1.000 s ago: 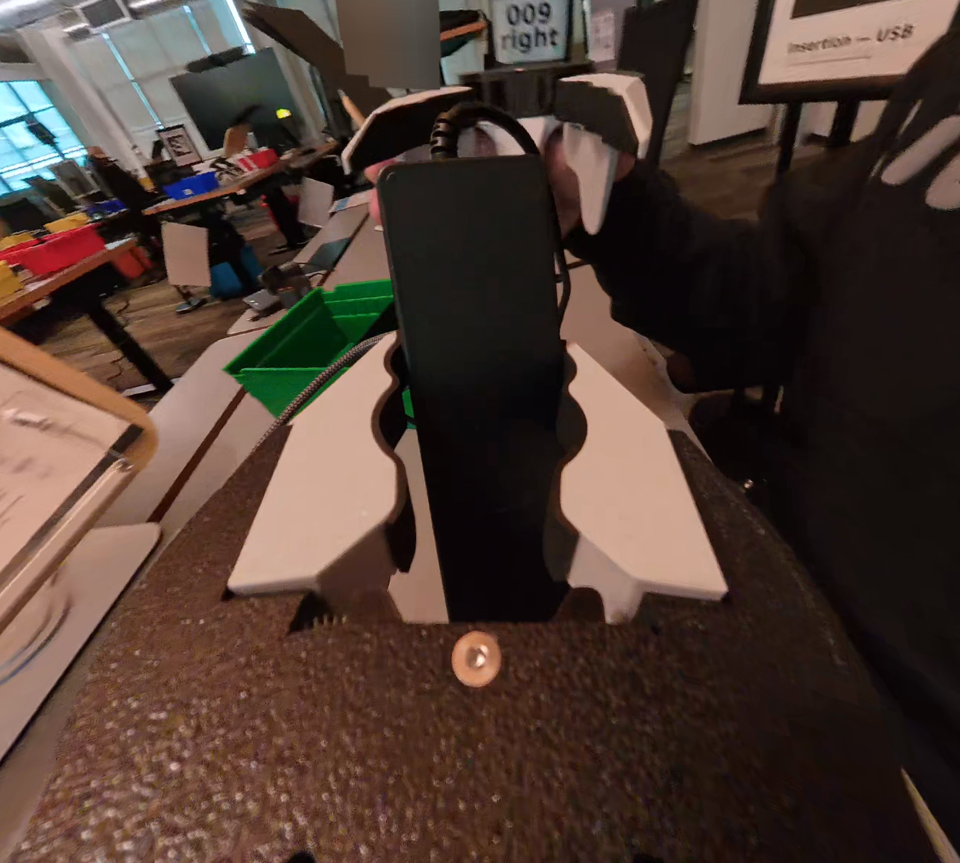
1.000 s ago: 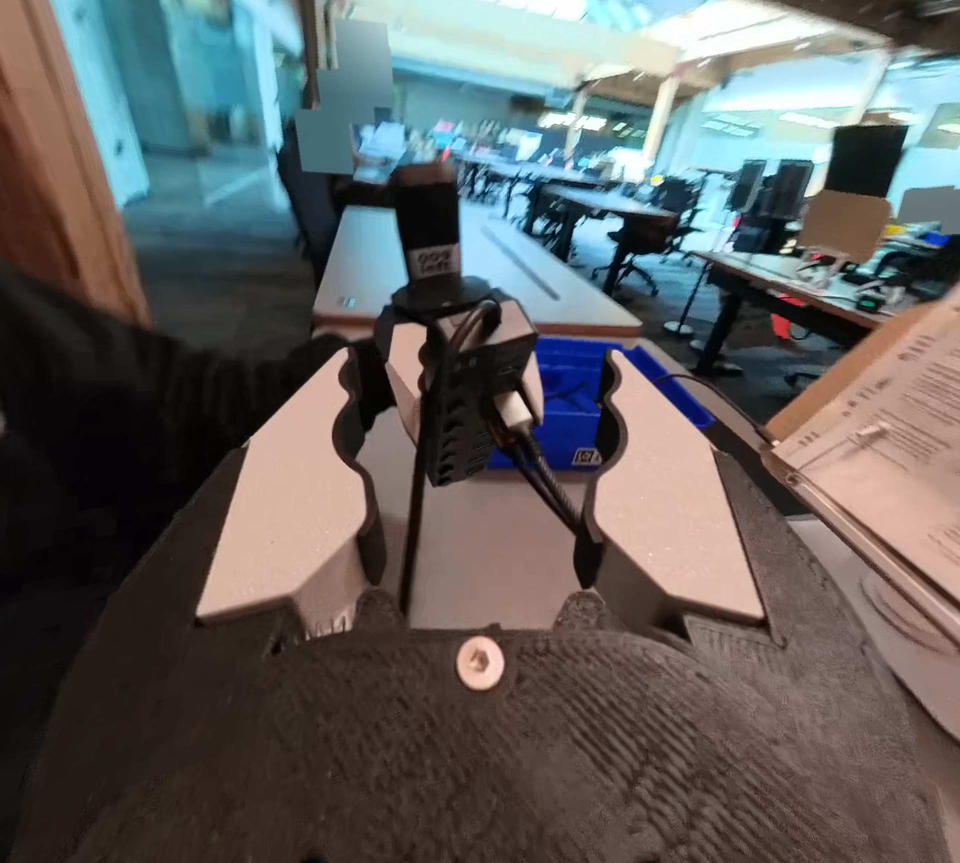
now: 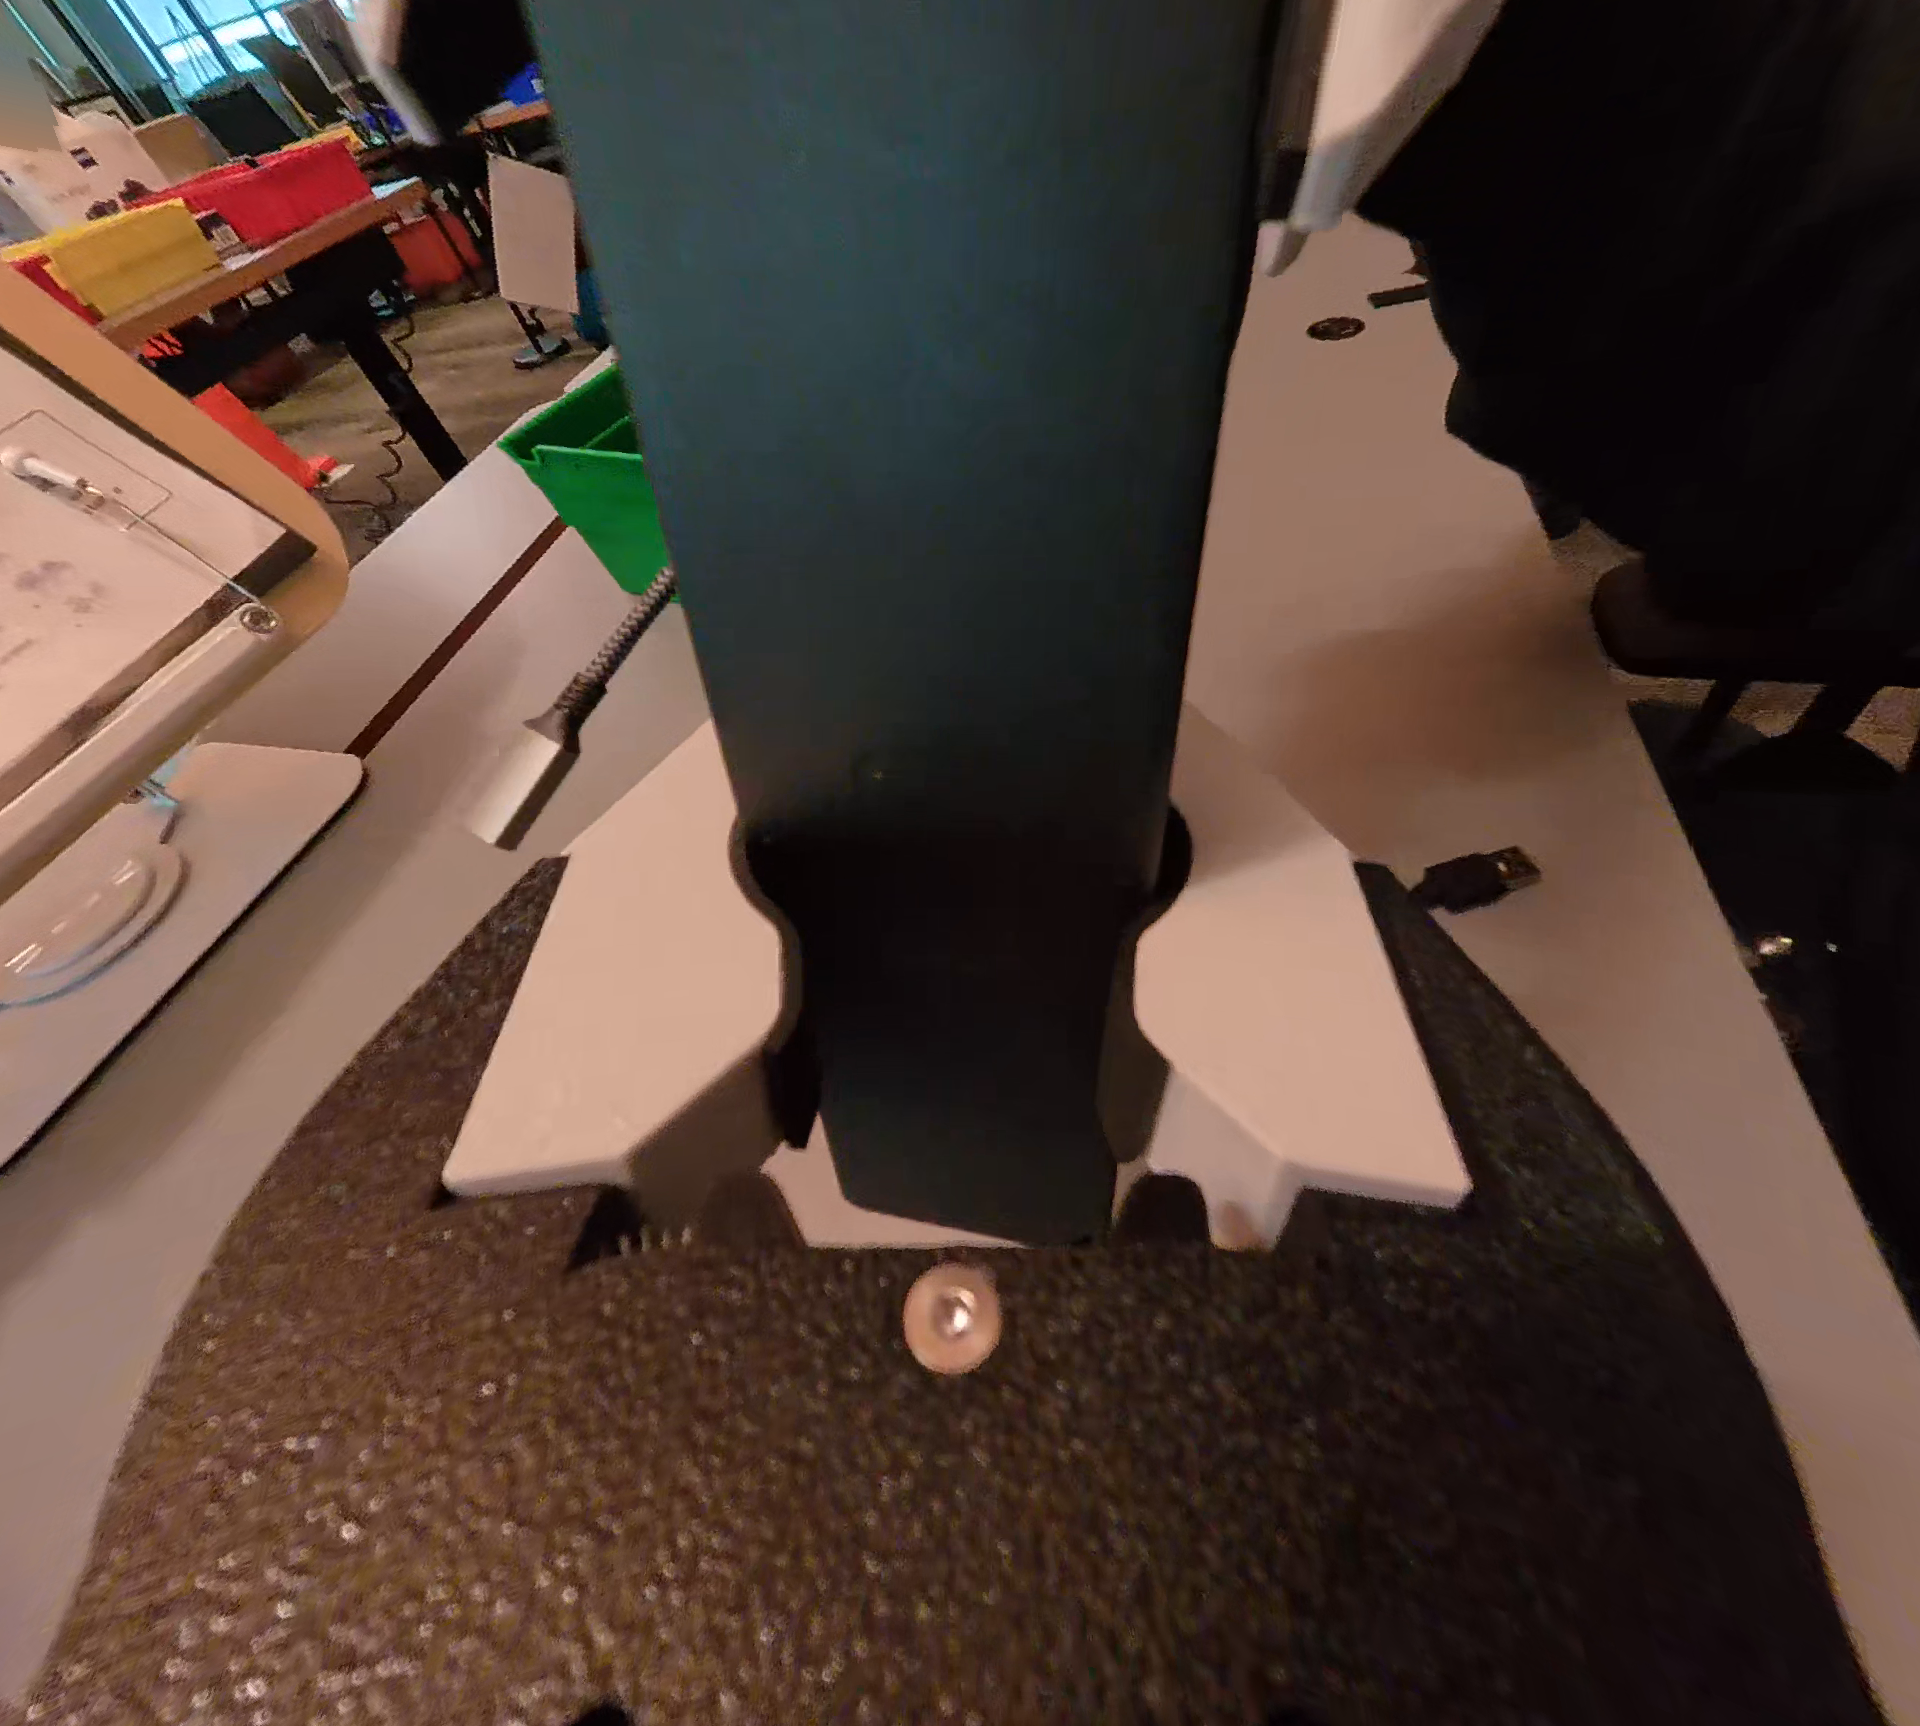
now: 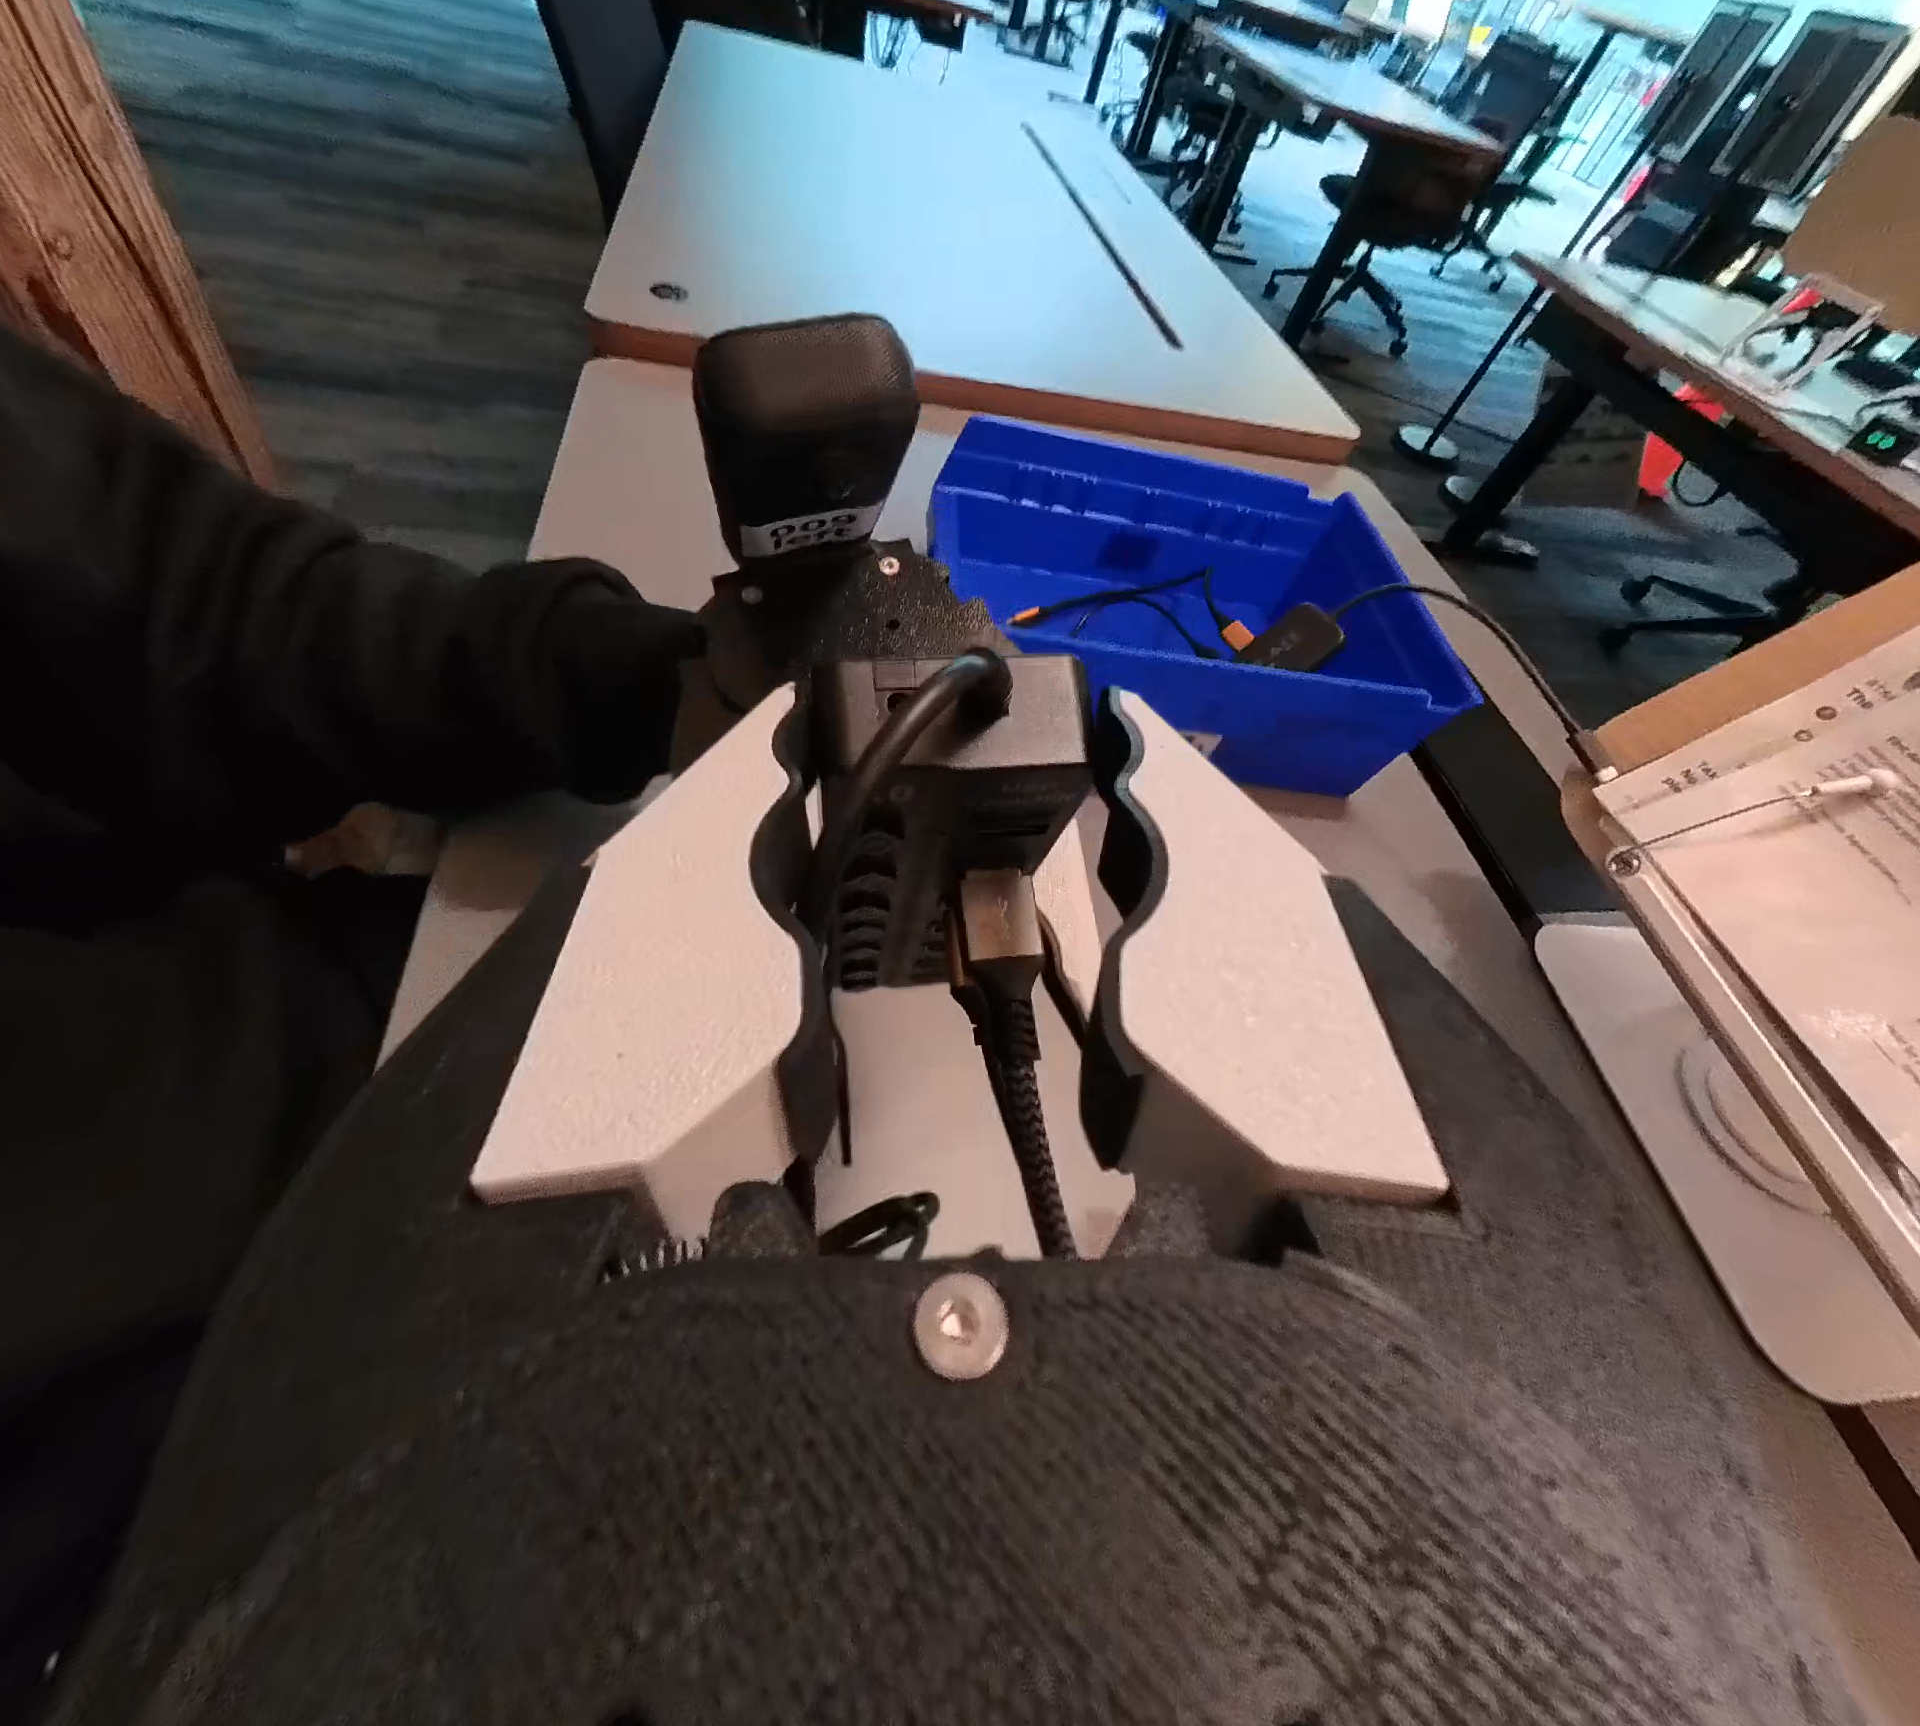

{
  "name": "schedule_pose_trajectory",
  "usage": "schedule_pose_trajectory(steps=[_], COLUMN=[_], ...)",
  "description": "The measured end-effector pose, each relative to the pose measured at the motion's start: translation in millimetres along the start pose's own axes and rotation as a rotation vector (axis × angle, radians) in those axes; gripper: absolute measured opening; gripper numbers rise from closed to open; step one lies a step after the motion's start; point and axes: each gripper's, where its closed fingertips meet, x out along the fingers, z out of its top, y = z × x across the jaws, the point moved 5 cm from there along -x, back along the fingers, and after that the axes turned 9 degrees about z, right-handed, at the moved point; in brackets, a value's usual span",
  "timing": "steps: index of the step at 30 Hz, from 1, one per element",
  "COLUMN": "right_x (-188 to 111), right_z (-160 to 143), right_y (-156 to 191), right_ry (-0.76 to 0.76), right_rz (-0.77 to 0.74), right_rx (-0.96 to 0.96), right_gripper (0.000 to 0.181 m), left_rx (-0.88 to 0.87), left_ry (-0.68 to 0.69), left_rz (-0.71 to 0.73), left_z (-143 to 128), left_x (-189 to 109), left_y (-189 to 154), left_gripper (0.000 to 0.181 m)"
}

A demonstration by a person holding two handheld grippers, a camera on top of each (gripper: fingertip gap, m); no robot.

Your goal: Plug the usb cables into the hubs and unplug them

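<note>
Hub (image 3: 925, 429) clamped lengthwise between left claw (image 3: 961, 980) fingers.

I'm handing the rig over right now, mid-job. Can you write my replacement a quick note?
Left gripper: shut on the hub.
Right gripper: flanks the hub's cabled end; grip unclear.
Braided cable's plug sits by the hub's ports; can't tell if seated.
Second hub with cables in the blue bin; loose black plug on the table.
Done: unclear. Left: check that plug, then go on plugging and unplugging.
</note>
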Motion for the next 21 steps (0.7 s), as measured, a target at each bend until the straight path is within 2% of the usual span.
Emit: schedule_pose_trajectory(steps=[7, 9, 12, 14, 18, 21], right_x=[10, -6, -43, -53, -10, 26], right_z=[-9, -1, 5, -6, -17, -16], right_y=[-15, -22, -43, -62, -57, -46], right_ry=[0.083, 0.048, -0.095, -0.162, -0.158, -0.100], right_rz=[0.073, 0.016, -0.085, -0.135, -0.089, 0.033], right_rx=[0.053, 0.002, 0.074, 0.185, 0.123, 0.081], right_gripper=[0.052, 0.074, 0.073, 0.070, 0.056, 0.051], left_rx=[-0.121, -0.200, -0.303, -0.339, -0.315, -0.276], left_ry=[-0.084, -0.160, -0.273, -0.307, -0.346, -0.334], left_rz=[-0.054, -0.059, -0.048, -0.035, -0.011, 0.046], left_z=[-13, -14, -19, -20, -22, -30], left_x=[2, -5, -20, -25, -31, -35], left_y=[7, 17, 35, 42, 46, 52], left_gripper=[0.063, 0.063, 0.062, 0.063, 0.063, 0.063])
